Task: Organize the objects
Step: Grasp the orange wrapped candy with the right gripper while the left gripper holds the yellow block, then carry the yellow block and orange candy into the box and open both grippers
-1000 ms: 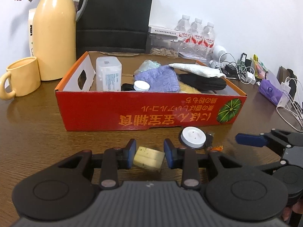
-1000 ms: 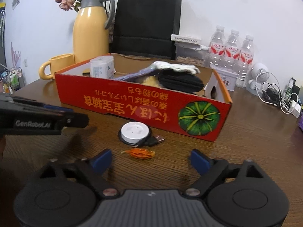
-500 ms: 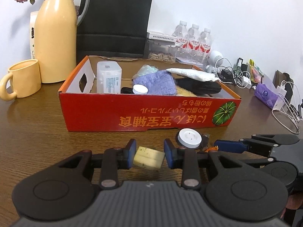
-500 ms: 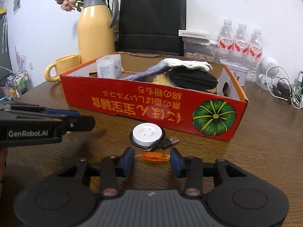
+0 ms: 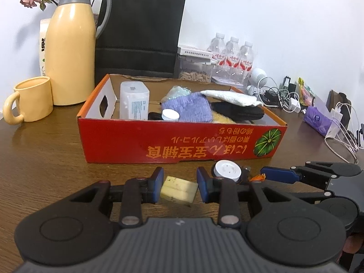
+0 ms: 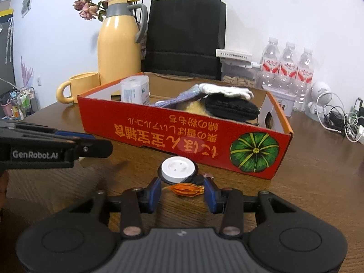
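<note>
My left gripper is shut on a small pale yellow block, held just above the brown table in front of the red cardboard box. My right gripper is shut on a wrinkled orange pod lying lengthwise between its blue pads. Just beyond it a white round disc with a black cable lies on the table. In the left wrist view the right gripper reaches in from the right, beside the disc. The left gripper shows at the left edge of the right wrist view.
The red box holds a white canister, purple cloth, a black pouch and a white cloth. Behind it stand a yellow thermos, a yellow mug, a black paper bag and water bottles. Cables and a purple tissue pack lie at right.
The right gripper's jaws went from wide apart to narrow around the orange pod, and it shifted closer to the white disc. The left gripper kept its hold on the yellow block.
</note>
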Action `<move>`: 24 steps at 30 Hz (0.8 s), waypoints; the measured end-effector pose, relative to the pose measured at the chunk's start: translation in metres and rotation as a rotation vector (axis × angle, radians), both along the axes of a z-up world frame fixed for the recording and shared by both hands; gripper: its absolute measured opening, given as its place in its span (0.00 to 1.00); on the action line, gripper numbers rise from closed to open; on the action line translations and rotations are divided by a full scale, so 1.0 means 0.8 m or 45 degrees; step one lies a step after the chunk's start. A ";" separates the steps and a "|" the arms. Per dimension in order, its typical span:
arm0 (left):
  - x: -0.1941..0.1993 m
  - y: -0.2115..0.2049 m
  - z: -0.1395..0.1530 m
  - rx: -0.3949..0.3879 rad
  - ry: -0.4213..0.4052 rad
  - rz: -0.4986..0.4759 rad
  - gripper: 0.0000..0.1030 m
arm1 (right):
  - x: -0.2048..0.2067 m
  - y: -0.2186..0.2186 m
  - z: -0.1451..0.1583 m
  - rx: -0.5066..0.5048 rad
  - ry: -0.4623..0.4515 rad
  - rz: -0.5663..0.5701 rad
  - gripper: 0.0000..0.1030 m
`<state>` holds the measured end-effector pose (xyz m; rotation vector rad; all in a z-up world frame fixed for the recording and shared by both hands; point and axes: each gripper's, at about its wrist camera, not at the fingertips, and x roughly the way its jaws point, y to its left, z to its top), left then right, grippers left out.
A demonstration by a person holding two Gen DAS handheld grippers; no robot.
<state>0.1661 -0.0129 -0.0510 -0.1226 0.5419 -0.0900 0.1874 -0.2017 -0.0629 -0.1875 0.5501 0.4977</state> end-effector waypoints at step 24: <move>0.049 -0.001 0.119 -0.042 -0.341 0.114 0.32 | 0.037 0.012 0.119 0.176 -0.334 -0.047 0.39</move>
